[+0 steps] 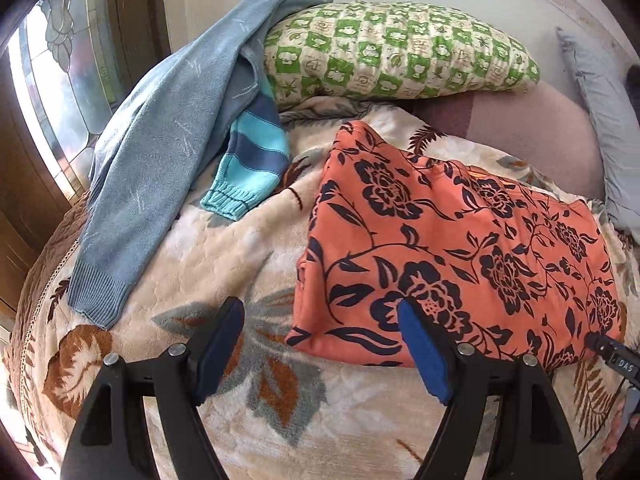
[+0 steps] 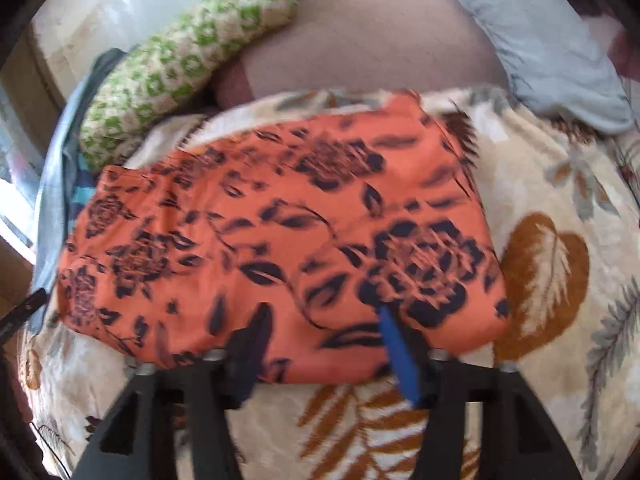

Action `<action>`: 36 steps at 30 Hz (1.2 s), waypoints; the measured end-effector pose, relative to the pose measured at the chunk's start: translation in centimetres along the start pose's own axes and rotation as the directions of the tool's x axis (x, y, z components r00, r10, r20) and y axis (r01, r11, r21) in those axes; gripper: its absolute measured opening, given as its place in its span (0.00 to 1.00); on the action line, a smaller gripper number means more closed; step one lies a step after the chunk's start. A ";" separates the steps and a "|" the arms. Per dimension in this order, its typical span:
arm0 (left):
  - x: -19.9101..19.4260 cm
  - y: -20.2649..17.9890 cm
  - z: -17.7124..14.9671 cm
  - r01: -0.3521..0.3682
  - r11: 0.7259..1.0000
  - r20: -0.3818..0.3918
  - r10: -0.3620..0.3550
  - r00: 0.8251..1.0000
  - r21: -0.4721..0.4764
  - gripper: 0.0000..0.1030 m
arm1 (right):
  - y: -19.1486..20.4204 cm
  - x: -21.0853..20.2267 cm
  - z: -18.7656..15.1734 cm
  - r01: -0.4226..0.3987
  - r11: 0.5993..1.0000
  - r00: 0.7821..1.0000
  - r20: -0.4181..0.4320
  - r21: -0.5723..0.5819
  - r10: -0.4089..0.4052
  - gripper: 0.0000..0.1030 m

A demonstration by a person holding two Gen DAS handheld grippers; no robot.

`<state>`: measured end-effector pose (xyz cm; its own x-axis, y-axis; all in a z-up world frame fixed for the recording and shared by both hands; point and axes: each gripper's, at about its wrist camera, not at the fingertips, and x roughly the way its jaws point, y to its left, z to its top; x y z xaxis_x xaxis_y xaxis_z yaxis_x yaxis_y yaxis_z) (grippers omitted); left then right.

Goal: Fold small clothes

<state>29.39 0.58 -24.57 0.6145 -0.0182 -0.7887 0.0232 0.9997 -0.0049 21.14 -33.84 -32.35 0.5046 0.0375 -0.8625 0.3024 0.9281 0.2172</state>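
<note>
Your orange fabric garment with the dark navy flower print (image 1: 460, 248) lies folded into a flat, roughly rectangular packet on the cream plush blanket with brown and grey leaves (image 1: 224, 248), and both of your tools sit at its near edge. Your left gripper (image 1: 320, 352) stands with its blue-padded jaws spread wide and nothing between them: one pad is over bare blanket, the other over the packet's near left corner, so the cloth lies ahead and to the right of it. Your right gripper (image 2: 324, 356) also has its jaws apart, straddling the near hem without pinching it (this view is smeared, so whether a pad brushes the cloth is not clear). The packet's long axis runs left to right across both views, along the edge you face. The right gripper looks the better centred on that edge, the left merely at its end. Judging by how it lies, this piece seems about finished; the light blue knitted sweater (image 1: 160, 152) and the turquoise and navy striped knit sleeve (image 1: 252, 160), heaped beyond on the left by the green checked pillow (image 1: 400, 52), are nearer your left hand.
</note>
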 end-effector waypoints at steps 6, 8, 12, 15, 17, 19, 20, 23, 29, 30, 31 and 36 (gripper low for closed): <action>-0.1 -2.4 -0.2 -0.015 0.999 0.017 0.015 1.000 0.039 0.77 | -0.6 -1.3 -2.3 -0.031 0.997 0.995 0.096 -0.077 0.038 0.68; -0.3 -2.9 -0.3 -0.023 0.999 0.027 0.021 0.999 0.047 0.77 | -0.5 -1.5 -1.8 -0.062 0.998 0.992 0.107 -0.029 0.065 0.68; -0.4 -3.4 -0.5 -0.035 0.998 0.039 0.033 0.999 0.056 0.77 | -0.1 -4.6 -0.3 -0.117 0.993 0.964 0.241 -0.011 0.116 0.68; -0.1 -3.5 -0.7 -0.050 0.997 0.037 0.048 0.998 0.065 0.77 | 0.0 -5.4 0.5 -0.115 0.993 0.950 0.289 -0.019 0.115 0.68; 0.1 -3.5 -0.7 -0.057 0.996 0.036 0.055 0.998 0.066 0.77 | -0.3 -4.5 0.9 -0.097 0.995 0.958 0.270 -0.014 0.097 0.68; 0.4 -3.6 -0.7 -0.060 0.996 0.034 0.058 0.998 0.067 0.77 | -0.9 -3.3 1.1 -0.077 0.997 0.966 0.247 0.005 0.074 0.68; 0.5 -3.7 -0.8 -0.062 0.996 0.034 0.060 0.998 0.069 0.77 | -1.3 -2.4 1.2 -0.071 0.997 0.973 0.222 0.021 0.064 0.68; 1.0 -3.8 -0.9 -0.080 0.993 0.030 0.077 0.997 0.082 0.77 | -2.5 0.6 1.0 -0.071 0.996 0.988 0.143 0.053 0.063 0.68; 2.1 -3.8 -0.9 -0.111 0.990 0.020 0.109 0.994 0.090 0.77 | -2.5 0.7 0.8 -0.073 0.996 0.985 0.162 0.043 0.065 0.69; 2.3 -3.9 -0.9 -0.114 0.989 0.022 0.112 0.993 0.093 0.77 | -2.7 0.7 0.7 -0.081 0.996 0.984 0.164 0.047 0.072 0.69; 2.5 -4.0 -0.9 -0.117 0.988 0.024 0.115 0.993 0.098 0.77 | -2.8 0.8 0.7 -0.090 0.995 0.983 0.167 0.051 0.080 0.69; 4.1 -4.1 -0.7 -0.137 0.984 0.005 0.138 0.990 0.111 0.77 | -2.4 0.8 0.7 -0.065 0.998 0.984 0.166 0.026 0.059 0.69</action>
<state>31.30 -3.62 -28.19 0.6160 0.1195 -0.7786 0.0257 0.9849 0.1715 21.40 -36.32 -33.28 0.6492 0.0304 -0.7600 0.2904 0.9136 0.2846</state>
